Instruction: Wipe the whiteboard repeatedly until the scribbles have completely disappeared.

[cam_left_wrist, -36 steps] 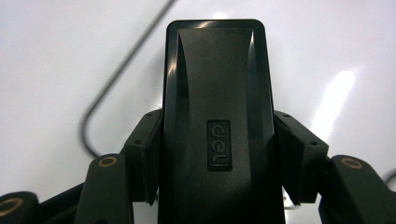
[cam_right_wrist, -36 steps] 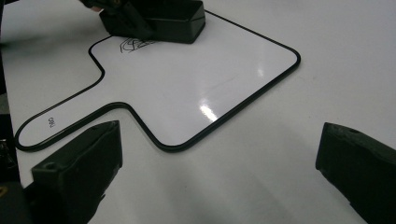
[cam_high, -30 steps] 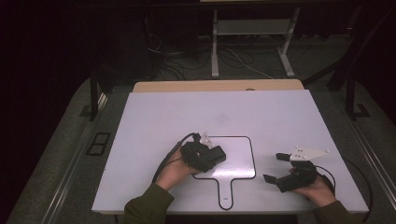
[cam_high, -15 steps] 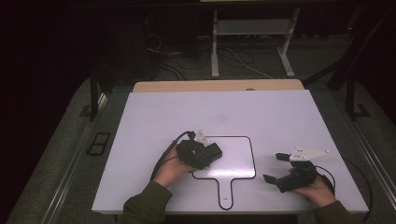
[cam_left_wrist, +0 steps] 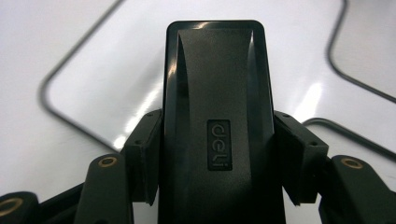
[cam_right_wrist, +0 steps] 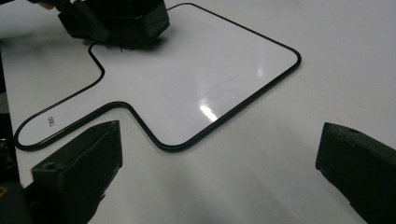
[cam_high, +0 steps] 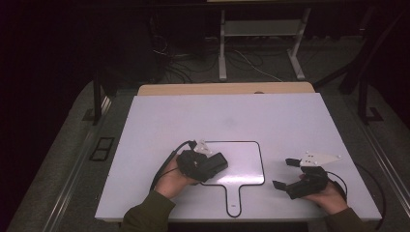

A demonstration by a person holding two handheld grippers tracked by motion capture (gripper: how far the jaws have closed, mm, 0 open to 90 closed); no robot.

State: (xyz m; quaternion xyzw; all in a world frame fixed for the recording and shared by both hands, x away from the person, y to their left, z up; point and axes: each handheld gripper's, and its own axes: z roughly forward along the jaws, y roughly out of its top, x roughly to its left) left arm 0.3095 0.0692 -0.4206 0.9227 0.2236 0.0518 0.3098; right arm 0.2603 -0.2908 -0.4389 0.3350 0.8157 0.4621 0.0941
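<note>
A white paddle-shaped whiteboard (cam_high: 244, 157) with a black rim lies flat near the table's front, handle toward the person. My left gripper (cam_high: 211, 166) is shut on a black eraser (cam_left_wrist: 217, 107) marked "deli". It holds the eraser low over the board's left part (cam_right_wrist: 196, 70). A faint dark scribble (cam_right_wrist: 126, 46) shows on the board right beside the eraser (cam_right_wrist: 135, 18). My right gripper (cam_high: 284, 173) rests open on the table to the right of the board, with nothing between its jaws (cam_right_wrist: 219, 186).
The white tabletop (cam_high: 232, 116) stretches bare beyond the board to a wooden strip (cam_high: 222, 89) at its far edge. Cables and a metal stand (cam_high: 222, 53) sit on the dark floor behind. A black cable (cam_high: 164, 169) trails from the left gripper.
My left gripper has shifted a little to the left with the eraser in it. The right gripper has stayed where it was.
</note>
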